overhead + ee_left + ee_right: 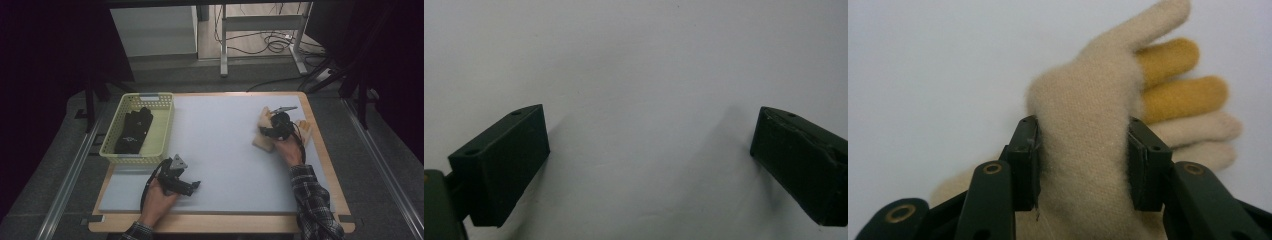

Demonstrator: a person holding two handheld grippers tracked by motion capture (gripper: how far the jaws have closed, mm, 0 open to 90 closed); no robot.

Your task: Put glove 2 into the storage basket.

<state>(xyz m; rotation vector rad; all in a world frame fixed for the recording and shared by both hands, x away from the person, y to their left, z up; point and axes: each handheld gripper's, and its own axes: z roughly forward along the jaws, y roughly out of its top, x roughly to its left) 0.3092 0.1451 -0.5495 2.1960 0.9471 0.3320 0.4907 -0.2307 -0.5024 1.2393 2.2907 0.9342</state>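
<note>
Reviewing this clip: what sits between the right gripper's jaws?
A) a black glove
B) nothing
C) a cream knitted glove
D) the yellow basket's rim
C: in the right gripper view, the right gripper has both pads pressed against the bunched cream knitted glove, whose fabric bulges up between them.

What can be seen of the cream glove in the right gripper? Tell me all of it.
The cream glove looks like fuzzy knitted wool, with two mustard-yellow fingers among its cream ones. It lies on the grey mat near the table's right edge. The right gripper has its jaws pressed on both sides of a bunched fold of it. More cream fabric shows beneath; whether that is a second glove I cannot tell.
</note>
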